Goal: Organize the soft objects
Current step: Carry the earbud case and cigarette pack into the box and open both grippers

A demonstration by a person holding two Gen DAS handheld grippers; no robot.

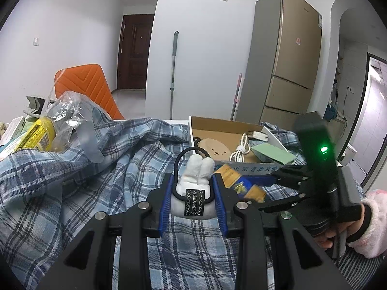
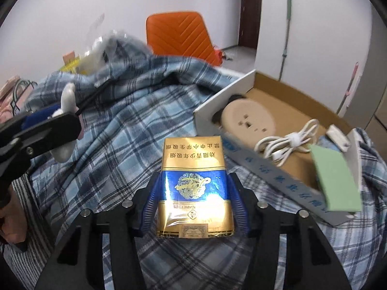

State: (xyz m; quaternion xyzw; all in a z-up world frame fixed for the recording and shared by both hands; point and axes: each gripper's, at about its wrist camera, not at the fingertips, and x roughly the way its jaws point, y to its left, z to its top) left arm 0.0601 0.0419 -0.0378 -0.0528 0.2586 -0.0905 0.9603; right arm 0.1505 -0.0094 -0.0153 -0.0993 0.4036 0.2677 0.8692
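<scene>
1. My left gripper [image 1: 193, 188] clamps the white plush toy [image 1: 196, 186] above the plaid cloth [image 1: 96, 181].
2. My right gripper [image 2: 193, 193] pinches the cigarette pack [image 2: 194, 188] — beside the cardboard box [image 2: 285, 171].

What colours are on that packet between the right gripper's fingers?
The cigarette pack is gold with a shiny blue band bearing a gold emblem; the right wrist view shows it best.

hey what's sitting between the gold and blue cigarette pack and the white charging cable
The cardboard box's grey printed front wall, seen in the right wrist view; the cable lies inside, the pack outside on the plaid cloth.
</scene>
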